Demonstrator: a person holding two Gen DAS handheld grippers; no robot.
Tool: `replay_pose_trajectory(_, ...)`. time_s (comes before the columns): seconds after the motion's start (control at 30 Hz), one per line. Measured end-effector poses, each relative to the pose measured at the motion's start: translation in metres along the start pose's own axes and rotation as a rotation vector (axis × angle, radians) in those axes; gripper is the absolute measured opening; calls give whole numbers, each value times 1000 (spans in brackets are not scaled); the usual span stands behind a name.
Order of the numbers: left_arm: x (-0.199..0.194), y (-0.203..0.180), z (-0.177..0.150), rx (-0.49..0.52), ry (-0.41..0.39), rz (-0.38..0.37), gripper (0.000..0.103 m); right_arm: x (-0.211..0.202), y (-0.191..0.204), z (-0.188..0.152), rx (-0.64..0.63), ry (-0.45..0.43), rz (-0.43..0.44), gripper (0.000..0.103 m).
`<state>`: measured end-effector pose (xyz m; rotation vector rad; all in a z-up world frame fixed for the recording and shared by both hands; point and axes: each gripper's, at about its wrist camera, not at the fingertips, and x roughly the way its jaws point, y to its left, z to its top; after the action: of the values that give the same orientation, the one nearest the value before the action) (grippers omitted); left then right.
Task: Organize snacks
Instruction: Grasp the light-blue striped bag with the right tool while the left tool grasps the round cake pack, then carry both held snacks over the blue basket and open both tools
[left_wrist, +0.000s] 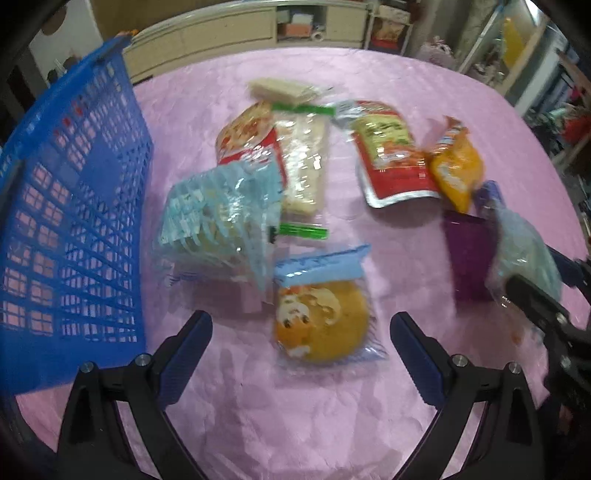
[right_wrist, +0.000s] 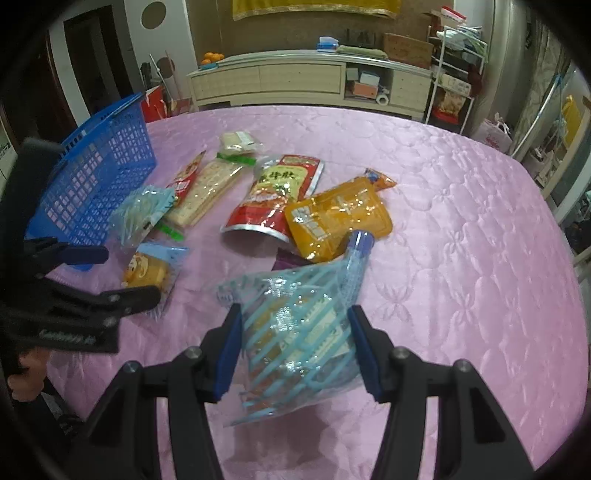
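Right gripper (right_wrist: 293, 347) clenched on a blue-striped cracker pack (right_wrist: 295, 332), lifted off the pink tablecloth (right_wrist: 461, 258); left gripper (left_wrist: 301, 332) released, jaws wide around a round cake packet (left_wrist: 321, 328). Blue basket (left_wrist: 74, 221) at nine o'clock.

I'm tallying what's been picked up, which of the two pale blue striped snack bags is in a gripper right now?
The striped bag clamped in the right gripper. Its twin lies on the pink cloth beside the blue basket, ungripped.

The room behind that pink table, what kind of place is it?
Most likely a lived-in home, perhaps a living room: a long cream sideboard with oranges on top, a cluttered wire shelf rack, and a quilted pink tablecloth.
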<state>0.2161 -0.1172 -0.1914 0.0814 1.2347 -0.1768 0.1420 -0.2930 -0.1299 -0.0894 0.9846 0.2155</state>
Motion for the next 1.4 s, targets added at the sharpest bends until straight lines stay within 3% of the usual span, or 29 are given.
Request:
replay_pose_trajectory(0.17,17,4,4,-11,33,-14,97,2,-2,1,13,-15,4,60)
replay_pose_trajectory(0.27,20,-3,5,31,21,-21,82,3,-3,2,16,-14,2,61)
replay_pose_trajectory(0.33,14,-12,4,73,8,-45,54,3,-4,3,19,-12,1,61)
replay_pose_trajectory(0.37,13,-15,4,84,7,-52,52,3,-5,3,26,-10,3,61)
replay_pose_trajectory(0.57,-4,-19,-7,94,-24,-92,52,-6,-7,3,67,14,12,60)
replay_pose_trajectory(0.7,-37,-16,-15,98,-90,-103,51,-20,-2,6,71,14,20,60)
replay_pose_trajectory(0.97,-113,-5,-25,112,-247,-115,51,-73,31,26,35,-79,24,60)
replay_pose_trajectory(1.2,-170,34,-25,98,-357,-101,51,-108,66,45,-4,-146,53,60)
replay_pose_trajectory(1.4,-191,71,-29,84,-401,-46,51,-120,108,70,-63,-195,75,60)
